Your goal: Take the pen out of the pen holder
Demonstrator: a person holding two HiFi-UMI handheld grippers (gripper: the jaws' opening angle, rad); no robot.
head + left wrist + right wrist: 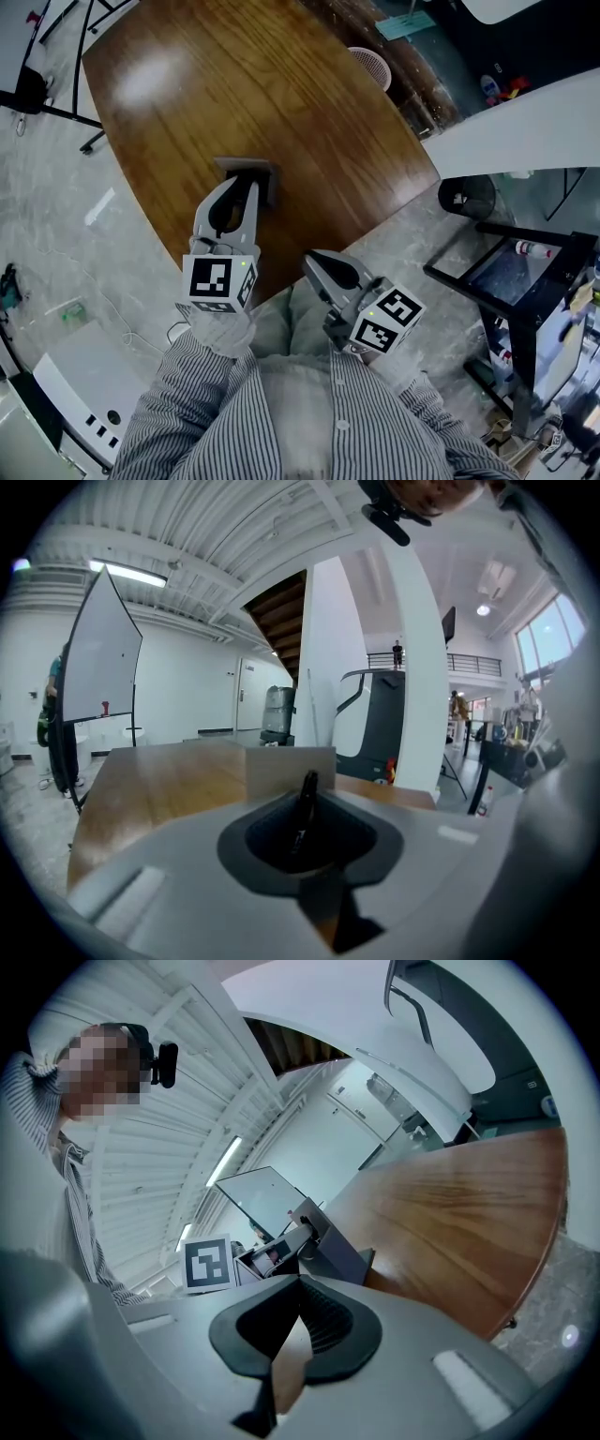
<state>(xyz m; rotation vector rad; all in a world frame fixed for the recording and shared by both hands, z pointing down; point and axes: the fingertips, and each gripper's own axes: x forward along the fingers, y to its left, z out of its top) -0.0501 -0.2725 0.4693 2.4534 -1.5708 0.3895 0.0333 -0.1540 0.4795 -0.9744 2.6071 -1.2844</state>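
Observation:
A grey box-shaped pen holder (249, 169) stands on the brown wooden table (234, 84), near its front edge. My left gripper (249, 191) reaches over the holder from the front. In the left gripper view a black pen (302, 822) stands upright in the dark hollow between the jaws, with the holder (281, 766) right behind it. The left gripper (307, 794) is shut on the pen. My right gripper (319, 261) hovers at the table's front edge, shut and empty, to the right of the holder. The right gripper (300, 1283) sees the holder (330, 1246) and the left gripper's marker cube (206, 1262).
On the floor beyond the table stands a white basket (369, 66). To the right are a black bin (466, 195), a black cart (525, 272) and a white tabletop (525, 131). A whiteboard (98, 658) stands past the table's far end.

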